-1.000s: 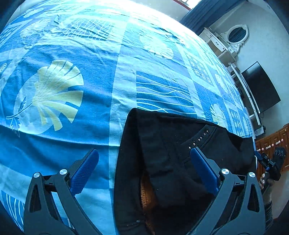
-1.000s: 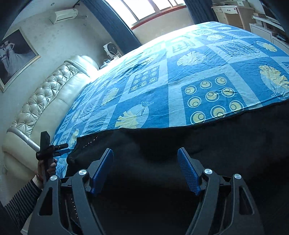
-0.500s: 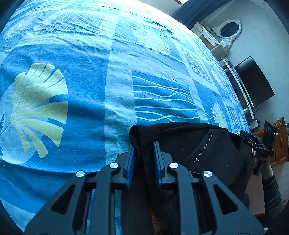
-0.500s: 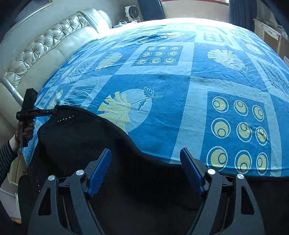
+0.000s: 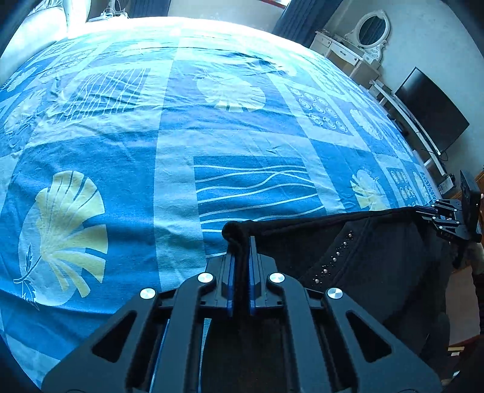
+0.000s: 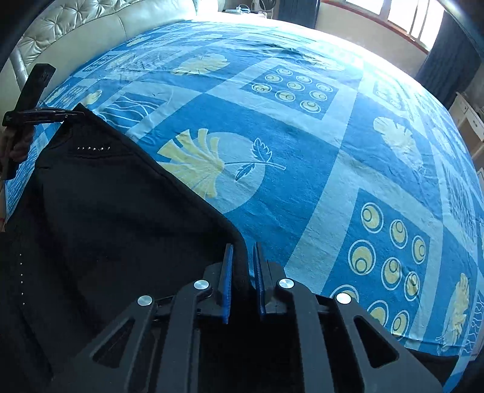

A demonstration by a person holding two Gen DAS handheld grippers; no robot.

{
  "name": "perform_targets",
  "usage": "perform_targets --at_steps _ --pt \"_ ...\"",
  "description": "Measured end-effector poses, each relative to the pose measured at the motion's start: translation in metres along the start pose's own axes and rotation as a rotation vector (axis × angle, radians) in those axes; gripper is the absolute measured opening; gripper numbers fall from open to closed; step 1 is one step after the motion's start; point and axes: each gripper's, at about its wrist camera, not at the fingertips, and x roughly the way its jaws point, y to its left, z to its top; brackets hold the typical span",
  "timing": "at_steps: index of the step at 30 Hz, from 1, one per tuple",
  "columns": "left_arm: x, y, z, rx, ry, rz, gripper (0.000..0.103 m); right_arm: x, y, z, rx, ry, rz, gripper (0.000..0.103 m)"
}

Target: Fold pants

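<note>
The black pants (image 5: 348, 254) with a row of small studs hang stretched between my two grippers above the near edge of the bed. My left gripper (image 5: 241, 241) is shut on one corner of the waistband. My right gripper (image 6: 243, 251) is shut on the other end of the same top edge; the pants (image 6: 115, 217) spread to its left. In the left wrist view the right gripper (image 5: 423, 209) shows at the far right, pinching the fabric. In the right wrist view the left gripper (image 6: 74, 113) shows at the far left, holding the corner.
A blue patterned bedsheet (image 5: 187, 130) covers the wide bed (image 6: 302, 145). A cream tufted headboard (image 6: 75, 27) is at the back left. A dark TV (image 5: 429, 108) and a white dresser with an oval mirror (image 5: 369, 33) stand along the right wall.
Both grippers were open over the pants a second ago. The left shut on the waistband corner first, then the right shut on the edge. The pants are now lifted and pulled taut.
</note>
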Motion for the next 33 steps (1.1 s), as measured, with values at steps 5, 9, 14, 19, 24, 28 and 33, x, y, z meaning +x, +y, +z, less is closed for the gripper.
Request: perform_targets --at_steps 5,9,14,19,24,28,33 --pt "-0.048 -0.007 -0.003 -0.06 -0.116 -0.104 0.006 -0.057 0.014 -0.011 0.004 -0.142 -0.083 0.011" --pt "-0.08 -0.019 -0.025 -0.053 -0.161 -0.131 0.006 -0.089 0.045 -0.041 -0.045 -0.212 -0.159 0.011" --pt "-0.115 -0.023 -0.073 -0.068 -0.182 -0.156 0.006 -0.107 0.083 -0.092 -0.074 -0.237 -0.183 0.01" --pt "-0.132 -0.022 -0.13 -0.105 -0.16 -0.167 0.006 -0.102 0.114 -0.136 -0.121 -0.193 -0.199 0.01" --pt "-0.126 -0.018 -0.178 -0.152 -0.118 -0.168 0.007 -0.084 0.133 -0.167 -0.142 -0.136 -0.195 0.01" --pt "-0.115 -0.012 -0.204 -0.212 -0.082 -0.171 0.01 -0.068 0.142 -0.184 -0.127 -0.096 -0.179 0.01" --pt "-0.111 -0.008 -0.226 -0.283 -0.051 -0.127 0.017 -0.068 0.148 -0.198 -0.081 -0.103 -0.164 0.015"
